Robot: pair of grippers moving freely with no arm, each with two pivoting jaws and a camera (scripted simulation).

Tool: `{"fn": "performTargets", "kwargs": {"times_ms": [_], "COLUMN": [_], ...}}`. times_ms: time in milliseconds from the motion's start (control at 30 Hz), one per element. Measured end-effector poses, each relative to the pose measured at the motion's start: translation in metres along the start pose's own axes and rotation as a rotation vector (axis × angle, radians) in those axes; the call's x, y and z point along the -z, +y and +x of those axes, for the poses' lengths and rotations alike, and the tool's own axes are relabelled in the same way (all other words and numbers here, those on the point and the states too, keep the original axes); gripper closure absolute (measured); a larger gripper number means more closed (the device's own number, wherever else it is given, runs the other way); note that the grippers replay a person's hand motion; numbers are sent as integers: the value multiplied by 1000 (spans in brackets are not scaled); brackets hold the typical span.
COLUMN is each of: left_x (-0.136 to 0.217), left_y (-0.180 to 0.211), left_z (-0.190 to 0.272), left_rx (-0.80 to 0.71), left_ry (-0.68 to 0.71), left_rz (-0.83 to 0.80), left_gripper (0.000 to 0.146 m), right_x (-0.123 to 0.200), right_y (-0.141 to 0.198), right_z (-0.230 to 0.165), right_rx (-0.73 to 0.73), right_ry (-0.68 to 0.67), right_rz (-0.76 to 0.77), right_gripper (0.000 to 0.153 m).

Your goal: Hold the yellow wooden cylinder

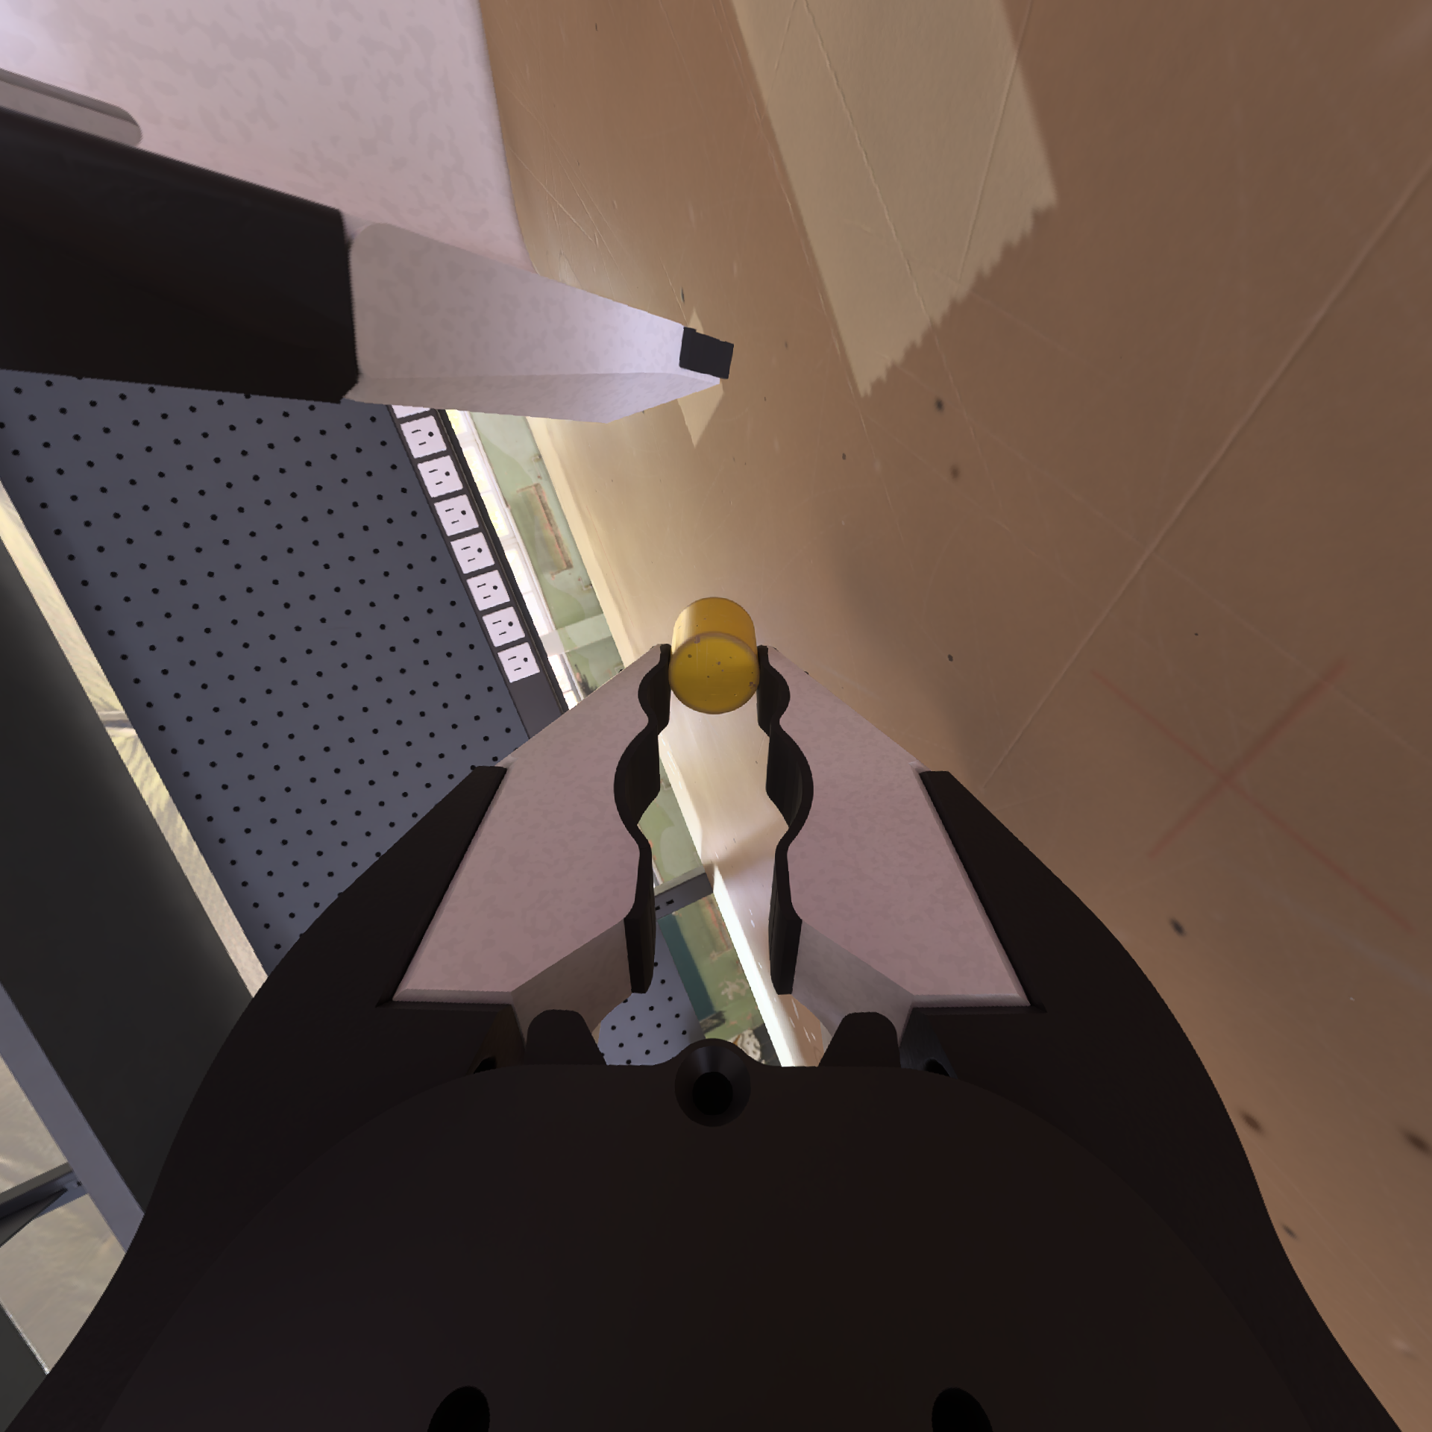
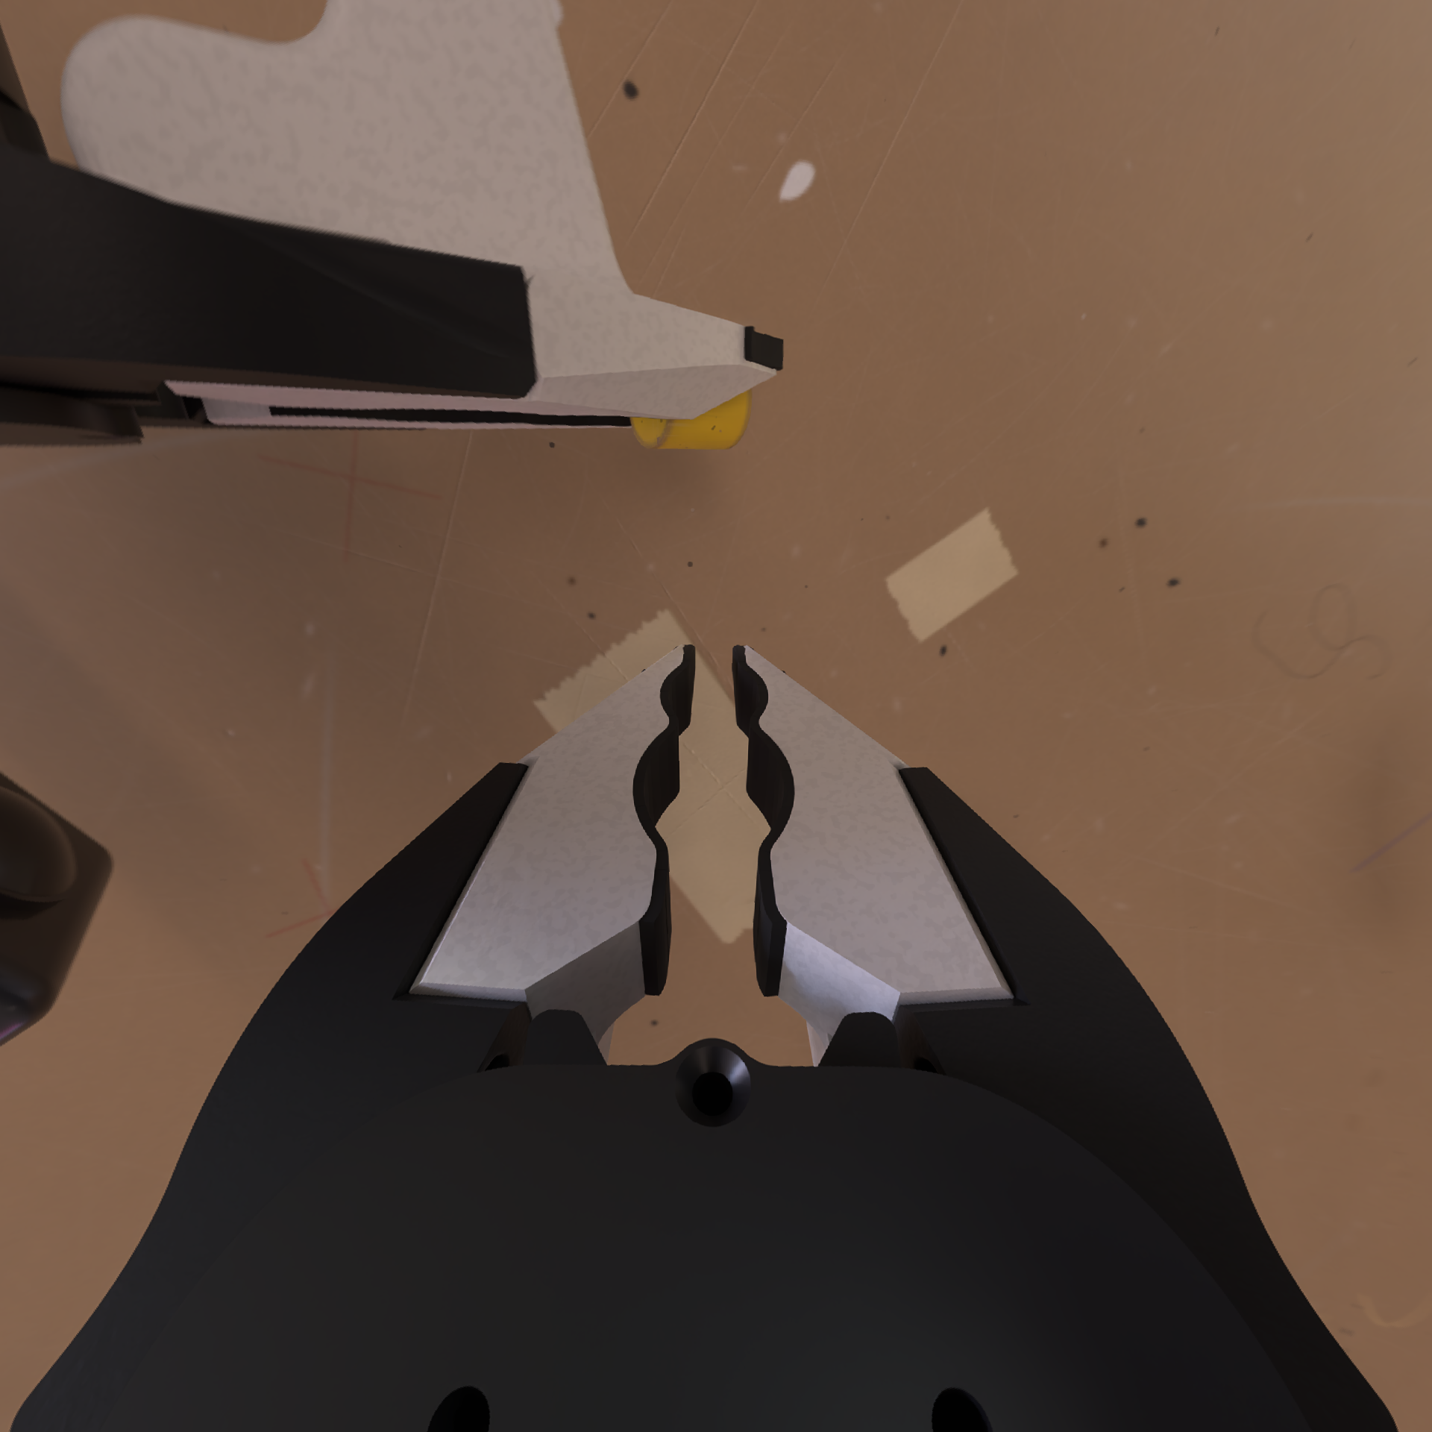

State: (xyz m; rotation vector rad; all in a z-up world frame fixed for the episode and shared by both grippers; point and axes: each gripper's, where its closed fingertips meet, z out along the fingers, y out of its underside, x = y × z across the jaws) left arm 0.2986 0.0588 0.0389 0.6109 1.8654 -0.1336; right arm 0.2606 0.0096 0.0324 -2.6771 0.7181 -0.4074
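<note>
The yellow wooden cylinder [image 1: 711,672] is short, with its round end face towards the left wrist camera. My left gripper [image 1: 713,668] is shut on it at the very fingertips and holds it above the tan table [image 1: 1085,542]. In the right wrist view the left gripper [image 2: 724,403] comes in from the upper left, with the cylinder [image 2: 697,430] poking out under its white finger. My right gripper [image 2: 713,659] is below it, apart from the cylinder, its jaws nearly together and empty. One of its fingers [image 1: 542,349] shows at the upper left of the left wrist view.
Pieces of pale tape [image 2: 949,573] lie on the scratched tan table. A grey pegboard [image 1: 271,620] with a row of white sockets [image 1: 473,542] stands beyond the table edge. A dark object [image 2: 39,891] sits at the left edge of the right wrist view.
</note>
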Motion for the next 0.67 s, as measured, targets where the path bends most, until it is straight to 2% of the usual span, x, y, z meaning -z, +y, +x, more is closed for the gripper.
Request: {"fn": "performTargets", "kwargs": {"times_ms": [133, 233, 300, 467, 667], "left_x": [0, 1, 1, 2, 5], "left_y": [0, 0, -1, -4, -2], "left_z": [0, 0, 0, -3, -9], "left_rx": [5, 5, 5, 36, 116], "left_ry": [2, 0, -3, 1, -12], "left_rz": [-10, -18, -17, -29, 2], "left_gripper": [125, 125, 125, 125, 125], "right_x": [-2, 0, 1, 6, 13], "right_y": [-2, -3, -2, -1, -5], "right_z": [4, 4, 3, 0, -2], "right_rx": [213, 240, 198, -32, -121], "right_ry": [125, 133, 76, -128, -179], "right_rz": [12, 21, 33, 65, 106], "right_gripper": [143, 143, 143, 143, 143]}}
